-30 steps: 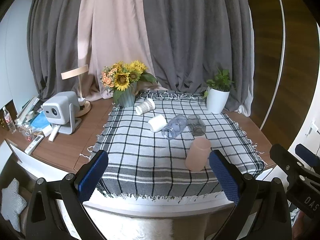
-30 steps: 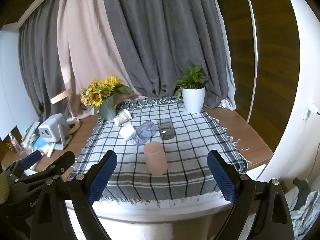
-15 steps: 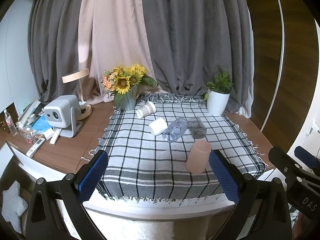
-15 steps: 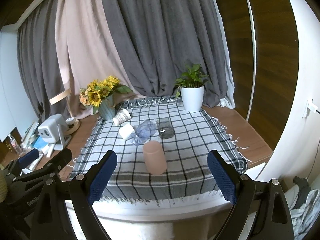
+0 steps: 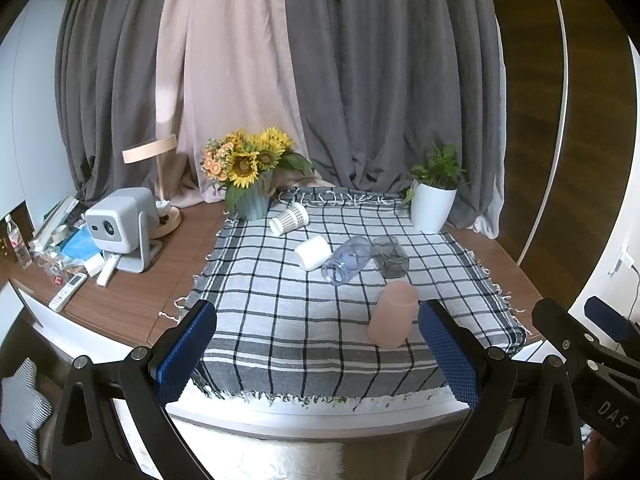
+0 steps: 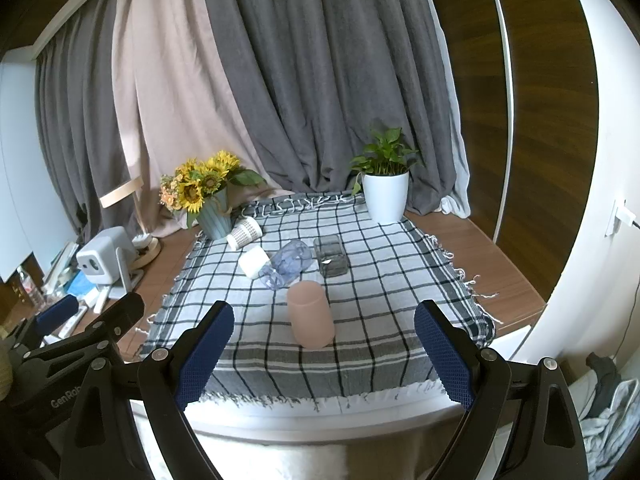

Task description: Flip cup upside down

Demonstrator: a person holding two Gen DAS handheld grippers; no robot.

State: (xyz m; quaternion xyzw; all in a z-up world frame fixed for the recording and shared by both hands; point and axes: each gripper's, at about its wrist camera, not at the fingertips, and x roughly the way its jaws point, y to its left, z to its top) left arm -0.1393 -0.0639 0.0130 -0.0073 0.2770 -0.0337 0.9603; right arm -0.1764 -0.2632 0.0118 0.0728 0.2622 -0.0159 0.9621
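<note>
Left gripper (image 5: 318, 350): blue-padded fingers (image 5: 186, 350) spread wide, nothing between them, touching nothing; held off the near edge of the table (image 5: 132, 308). Right gripper (image 6: 324, 354): fingers (image 6: 442, 350) likewise wide apart, empty, no contact.

L→R on the checked cloth (image 5: 280, 312), left-wrist view: sunflower vase (image 5: 252, 200) at back-left corner; patterned cup (image 5: 289, 219) on its side just beside it, mouth toward near-left; white cup (image 5: 313, 252) on its side, nearer centre; clear bluish bottle/cup (image 5: 346, 260) lying down, long axis running back-right to near-left, open end near-left; grey glass (image 5: 390, 257) touching or just beside it; pink cup (image 5: 393, 314) nearest the front edge; white plant pot (image 5: 433, 207) at back-right.

Pink cup (image 6: 311, 315), right-wrist view: stands on the cloth, long axis approx. vertical, wider end down, narrower closed end up, i.e. mouth-down. Sits fwd of both grippers, apart from each. Off-cloth at left: projector (image 5: 120, 226), lamp (image 5: 154, 168), remotes.
</note>
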